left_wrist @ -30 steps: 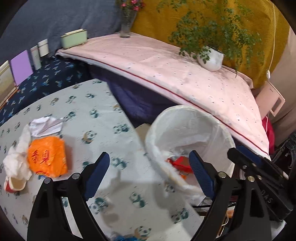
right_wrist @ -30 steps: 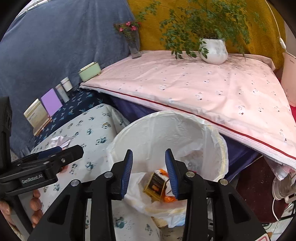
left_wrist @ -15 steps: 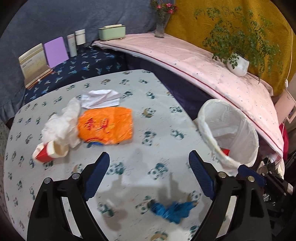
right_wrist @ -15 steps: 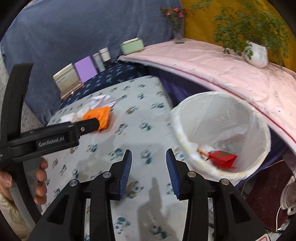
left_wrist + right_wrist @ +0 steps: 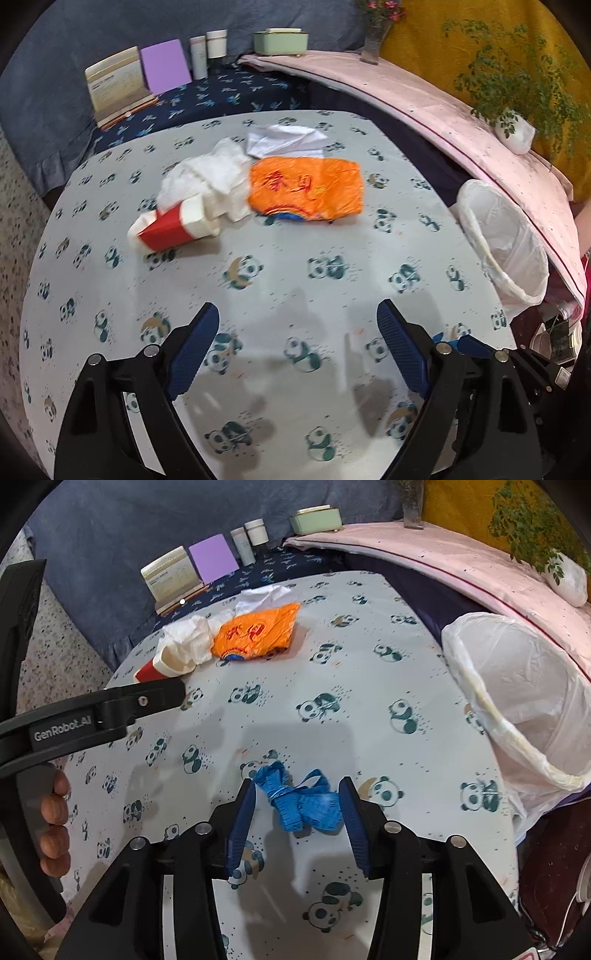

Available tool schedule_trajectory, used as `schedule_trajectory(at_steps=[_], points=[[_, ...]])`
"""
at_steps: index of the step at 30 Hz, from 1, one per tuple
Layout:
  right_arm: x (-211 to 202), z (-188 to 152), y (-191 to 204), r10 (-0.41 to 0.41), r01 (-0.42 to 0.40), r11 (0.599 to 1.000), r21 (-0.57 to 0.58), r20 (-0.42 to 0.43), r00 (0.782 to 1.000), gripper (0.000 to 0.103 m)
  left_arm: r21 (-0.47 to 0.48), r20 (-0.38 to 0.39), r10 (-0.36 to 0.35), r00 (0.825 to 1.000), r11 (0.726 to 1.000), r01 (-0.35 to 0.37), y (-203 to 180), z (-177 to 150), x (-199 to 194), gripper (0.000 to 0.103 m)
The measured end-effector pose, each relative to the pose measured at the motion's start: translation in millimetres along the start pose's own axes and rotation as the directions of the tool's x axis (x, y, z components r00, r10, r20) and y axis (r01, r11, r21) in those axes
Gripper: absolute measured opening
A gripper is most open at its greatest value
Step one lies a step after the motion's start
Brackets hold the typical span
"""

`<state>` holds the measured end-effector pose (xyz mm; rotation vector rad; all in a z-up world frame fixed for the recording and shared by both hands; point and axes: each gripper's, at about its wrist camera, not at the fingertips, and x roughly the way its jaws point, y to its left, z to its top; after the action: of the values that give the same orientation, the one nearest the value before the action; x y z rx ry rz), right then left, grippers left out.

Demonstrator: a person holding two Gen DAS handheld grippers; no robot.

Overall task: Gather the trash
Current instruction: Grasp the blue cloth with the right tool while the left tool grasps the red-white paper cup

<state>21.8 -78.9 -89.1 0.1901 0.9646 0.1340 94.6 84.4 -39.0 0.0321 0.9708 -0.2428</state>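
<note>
- Four pieces of trash lie together at the far side of the panda-print bench (image 5: 295, 280): one orange wrapper (image 5: 306, 188), one crumpled white tissue wad (image 5: 207, 177), one red-and-white paper cup (image 5: 173, 227) on its side, and one white paper scrap (image 5: 284, 138) behind the wrapper.
- A fifth piece, one bundled blue measuring tape (image 5: 299, 801), rests on the bench between the fingers of the right tongs (image 5: 297, 814), which stand spread on either side of it without visibly pressing it.
- The left tongs (image 5: 295, 347) are spread wide over bare cloth, holding nothing; the person's left hand (image 5: 55, 823) grips their handle.
- One white-lined trash bin (image 5: 517, 701) stands just beside the bench's right edge.
- At the back: two upright cards, one purple (image 5: 164, 66), two small white jars (image 5: 208, 51), one green box (image 5: 280, 40), one potted plant (image 5: 513, 125).
- Half a second ago the right tongs were narrower and aimed past the bench toward the bin, where a red item showed; now they have widened and straddle the tape.
- The left view has swung left, bringing the pile closer to centre.
</note>
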Motion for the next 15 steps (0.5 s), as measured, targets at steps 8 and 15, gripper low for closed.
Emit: schedule_trajectory(at_steps=[8,15], points=[[15.5,2.1,3.9,-0.03,0.03,1.0,-0.008,-0.011,0.999,0.047,-0.056,0.0,0.033,0.999,0.998,-0.033,28.0,-4.1,0.2,0.09],[25.9,4.6,8.6,-0.053,0.052,0.998,-0.026,-0.037,0.998,0.035,-0.096,-0.004,0.053,0.999,0.994,-0.053,48.5,-1.0,4.1,0.091]])
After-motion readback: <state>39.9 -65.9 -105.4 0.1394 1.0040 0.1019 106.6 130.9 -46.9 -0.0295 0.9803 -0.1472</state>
